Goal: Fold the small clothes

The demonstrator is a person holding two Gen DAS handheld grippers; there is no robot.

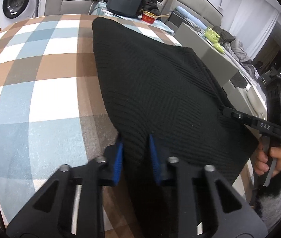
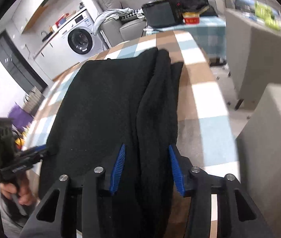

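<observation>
A black ribbed knit garment (image 1: 152, 83) lies along the checked tablecloth (image 1: 37, 83); it also shows in the right wrist view (image 2: 104, 107), with a folded sleeve or edge bunched along its right side (image 2: 160, 99). My left gripper (image 1: 135, 138) is shut on the garment's near left edge, fabric pinched between the blue pads (image 1: 118, 158). My right gripper (image 2: 146, 148) holds the near right edge, fabric bunched between its wider-set blue pads (image 2: 175, 168). The right gripper also shows in the left wrist view (image 1: 227, 111), gripping the cloth.
The table's far end holds a black box (image 1: 124, 2) and a red tin (image 1: 148, 16). A grey cabinet (image 1: 205, 47) stands right of the table. A washing machine (image 2: 81, 39) and a sofa (image 2: 118, 25) are behind.
</observation>
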